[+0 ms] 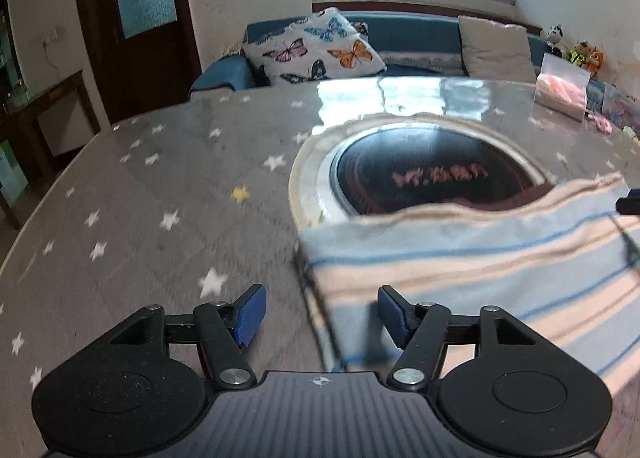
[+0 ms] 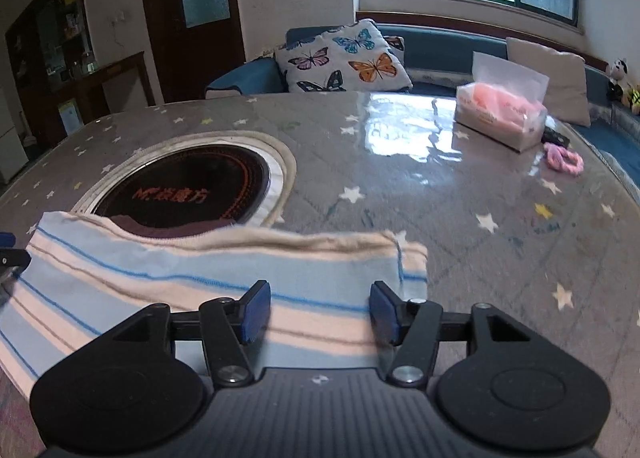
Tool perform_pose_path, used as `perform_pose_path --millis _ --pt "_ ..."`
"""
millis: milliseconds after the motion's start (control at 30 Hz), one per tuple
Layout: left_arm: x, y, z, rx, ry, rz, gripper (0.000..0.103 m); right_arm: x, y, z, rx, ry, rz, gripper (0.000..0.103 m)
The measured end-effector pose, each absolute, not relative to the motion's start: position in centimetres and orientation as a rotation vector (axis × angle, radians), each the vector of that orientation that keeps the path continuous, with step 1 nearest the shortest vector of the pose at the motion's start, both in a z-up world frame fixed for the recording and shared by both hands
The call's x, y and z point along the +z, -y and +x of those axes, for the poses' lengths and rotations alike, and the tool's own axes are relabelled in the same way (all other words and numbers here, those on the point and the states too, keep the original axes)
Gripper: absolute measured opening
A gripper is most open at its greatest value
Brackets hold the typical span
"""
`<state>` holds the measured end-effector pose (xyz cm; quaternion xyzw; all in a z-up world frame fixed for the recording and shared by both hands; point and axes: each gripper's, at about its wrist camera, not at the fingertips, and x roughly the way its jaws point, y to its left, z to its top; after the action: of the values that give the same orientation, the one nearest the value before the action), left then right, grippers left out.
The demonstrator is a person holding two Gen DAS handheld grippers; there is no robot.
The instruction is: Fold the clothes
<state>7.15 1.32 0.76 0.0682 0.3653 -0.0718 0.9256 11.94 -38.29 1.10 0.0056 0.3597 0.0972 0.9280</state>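
A tissue box (image 2: 500,113) sits near a pink hair tie (image 2: 564,159) on the star-patterned table (image 2: 460,225).

One striped garment (image 2: 208,290), one tissue pack (image 2: 502,117), two sofa cushions — butterfly (image 2: 344,57) and plain (image 2: 560,73).

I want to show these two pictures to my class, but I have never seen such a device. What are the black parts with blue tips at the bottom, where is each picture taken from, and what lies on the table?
The black parts are hand-held grippers: a person holds one in each hand, and a wide-angle camera on each looks forward along its two blue-padded fingers. One picture comes from the left gripper, the other from the right gripper.

Both stand open and hold nothing. Under them lies a striped garment, folded flat on a round table with a starry cover. Its far edge overlaps a dark round cooktop set into the table. Further back are a tissue pack and something small and pink.
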Motion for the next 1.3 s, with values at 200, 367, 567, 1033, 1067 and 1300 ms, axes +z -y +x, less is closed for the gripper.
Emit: perform_pose_path --millis 200,367,567,1033,1067,1300 --pt "0.8 -0.3 10.2 -0.113 -0.732 0.157 0.067 0.4 37.9 14.0 0.196 -0.739 0.027 0.062" --pt "-0.6 -0.8 12.5 -0.067 -0.772 0.193 0.070 -0.1 38.3 14.6 0.183 -0.738 0.031 0.063" --pt "0.1 -0.2 12.3 -0.076 -0.763 0.182 0.070 0.3 37.7 14.7 0.186 -0.735 0.016 0.078" --pt "1.0 10.1 11.1 -0.310 -0.769 0.272 0.076 0.3 34.6 14.3 0.257 -0.707 -0.100 0.100" --pt "0.8 10.8 11.4 -0.317 -0.774 0.284 0.076 0.3 34.5 14.4 0.265 -0.705 -0.107 0.102" --pt "-0.5 14.1 13.1 -0.342 -0.812 0.352 0.076 0.0 34.6 14.4 0.304 -0.697 -0.092 0.103"
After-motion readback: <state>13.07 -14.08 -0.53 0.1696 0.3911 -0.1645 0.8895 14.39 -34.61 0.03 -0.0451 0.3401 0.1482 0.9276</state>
